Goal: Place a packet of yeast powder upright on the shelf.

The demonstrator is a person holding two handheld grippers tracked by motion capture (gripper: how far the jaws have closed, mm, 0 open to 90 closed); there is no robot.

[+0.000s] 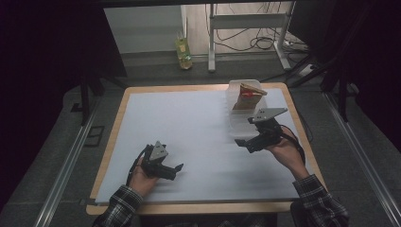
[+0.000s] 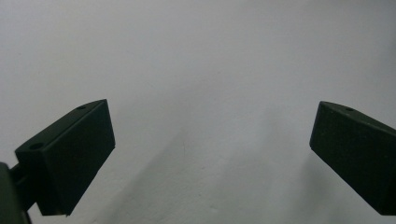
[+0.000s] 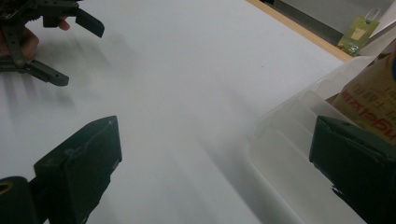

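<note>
Both tongs gape wide, right tongs (image 1: 246,143) beside clear bin (image 1: 236,124).

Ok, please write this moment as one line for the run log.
left tool: open, holds nothing, low over white sheet | right tool: open, at near end of clear bin | brown packet: in bin's far end

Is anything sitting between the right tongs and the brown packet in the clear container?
Nothing visible blocks it apart from the container's own wall. The right tongs hang open at the near end of the clear container; the brown packet stands at its far end, with bare container between them.
</note>
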